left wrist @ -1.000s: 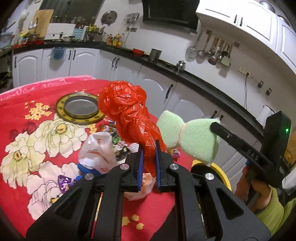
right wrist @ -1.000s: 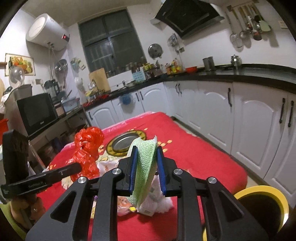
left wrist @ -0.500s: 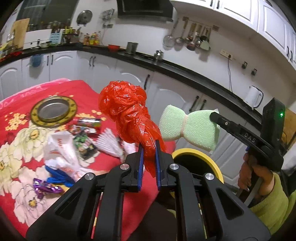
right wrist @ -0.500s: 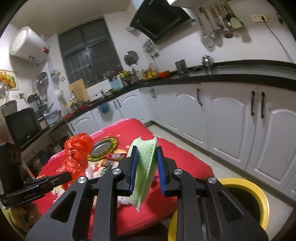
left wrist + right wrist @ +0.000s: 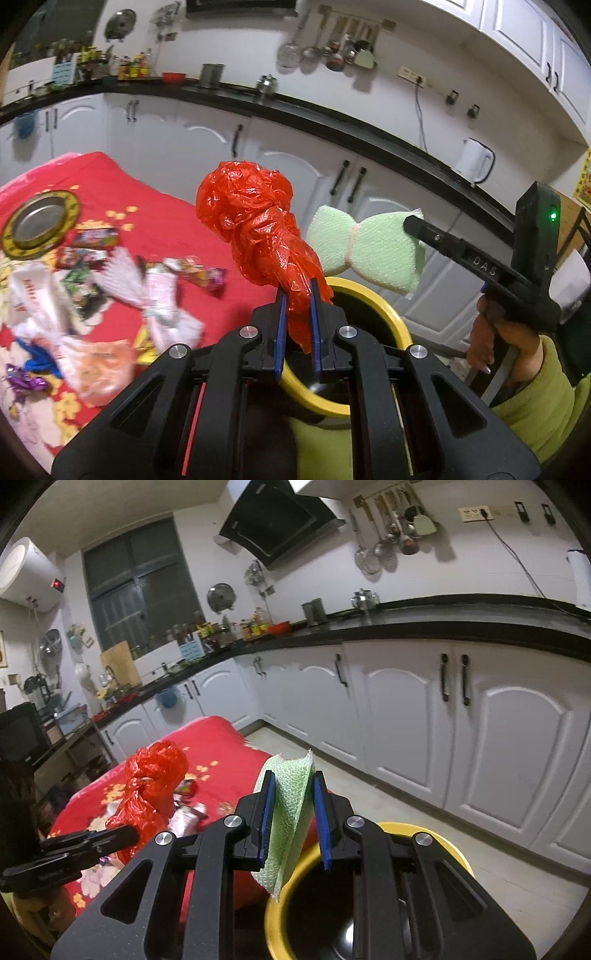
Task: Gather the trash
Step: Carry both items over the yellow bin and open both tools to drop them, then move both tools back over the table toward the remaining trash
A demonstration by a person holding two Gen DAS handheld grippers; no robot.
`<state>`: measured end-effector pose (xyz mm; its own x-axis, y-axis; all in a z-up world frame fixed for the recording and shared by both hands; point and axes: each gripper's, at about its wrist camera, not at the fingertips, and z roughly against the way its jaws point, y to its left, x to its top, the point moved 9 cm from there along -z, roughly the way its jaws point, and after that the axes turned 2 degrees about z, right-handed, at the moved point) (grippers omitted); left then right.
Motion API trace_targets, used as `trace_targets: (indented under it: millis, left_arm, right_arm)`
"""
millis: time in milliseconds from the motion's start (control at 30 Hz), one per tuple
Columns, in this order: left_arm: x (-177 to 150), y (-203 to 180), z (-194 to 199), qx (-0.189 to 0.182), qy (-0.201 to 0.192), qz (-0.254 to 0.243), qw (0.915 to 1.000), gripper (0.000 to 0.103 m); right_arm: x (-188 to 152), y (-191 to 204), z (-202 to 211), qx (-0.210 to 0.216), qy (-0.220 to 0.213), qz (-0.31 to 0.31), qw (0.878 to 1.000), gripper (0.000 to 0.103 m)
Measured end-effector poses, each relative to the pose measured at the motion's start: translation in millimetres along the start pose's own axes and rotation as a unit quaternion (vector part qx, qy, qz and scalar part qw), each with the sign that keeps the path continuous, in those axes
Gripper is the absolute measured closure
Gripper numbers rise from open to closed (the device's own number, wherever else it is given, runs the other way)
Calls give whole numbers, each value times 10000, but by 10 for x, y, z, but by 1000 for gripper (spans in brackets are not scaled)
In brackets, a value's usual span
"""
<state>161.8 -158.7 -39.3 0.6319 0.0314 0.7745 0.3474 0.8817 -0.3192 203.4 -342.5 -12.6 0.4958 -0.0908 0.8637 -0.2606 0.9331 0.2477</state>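
Observation:
My left gripper (image 5: 296, 295) is shut on a crumpled red plastic bag (image 5: 255, 225) and holds it over the rim of the yellow trash bin (image 5: 373, 306). My right gripper (image 5: 291, 786) holds a green sponge (image 5: 290, 812) above the same bin (image 5: 439, 842); its jaws stand a little wider than half a second ago, and the sponge still hangs between them. The sponge (image 5: 365, 247) and right gripper also show in the left wrist view, and the red bag (image 5: 151, 786) in the right wrist view.
Several wrappers and plastic bags (image 5: 107, 288) lie on the red flowered tablecloth (image 5: 155, 206) to the left, with a metal dish (image 5: 40, 218) further back. White cabinets (image 5: 480, 731) under a black counter run behind. The floor (image 5: 498, 871) lies beside the bin.
Both grippers have swung right from the table to above the yellow bin, each carrying its item. The right gripper's jaws have widened slightly around the sponge.

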Motion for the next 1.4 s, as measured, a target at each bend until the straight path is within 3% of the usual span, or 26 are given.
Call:
trace_targets:
  millis: [400,667,900,967,1000,1033,1100,1200,1333,1400]
  left_arm:
    - [-311,-546,-612,-432,710,-300,9961,97]
    - [-529,-666,-904,-488,1154,-339,9915,97]
    - [-622,-717,-1025,-494,1313,-349,9895,96]
    - [-623,-707,-1055,-455,1331,-339,9895,82]
    - [-621,-679,-1067,-415,1337,-302,9897,63]
    - [-610,-664,-1073,-384,1311,-253,9903,51]
    - [-595,-607,-1068,-322,1272,-151,9912,45]
    - [-559,-479,-1022,-178,1191,56,9927,23]
    - [-474,-345,-890,-4,963,262,9950,11]
    - [-413,-282,-798,156,780,255,9965,11]
  right_arm:
    - [-356,-586,137,-473,455,-205,9976,83]
    - [-509,-832,119,-633,686,-360,9950,83]
    - [-583,-921,96,-589,744,-448,9945,79]
    - [-592,-969,72,-505,756,-592,9941,77]
    - [-596,-987,60,-456,771,-669,9937,74]
    - [-610,-1011,48,-419,789,-767,9930,69]
    - [-626,-1053,39,-509,810,-811,9921,63]
    - [-611,-1048,47,-526,781,-802,9923,62]
    - [-561,-963,81,-571,687,-650,9939,57]
    - [-527,-886,97,-566,637,-552,9948,56]
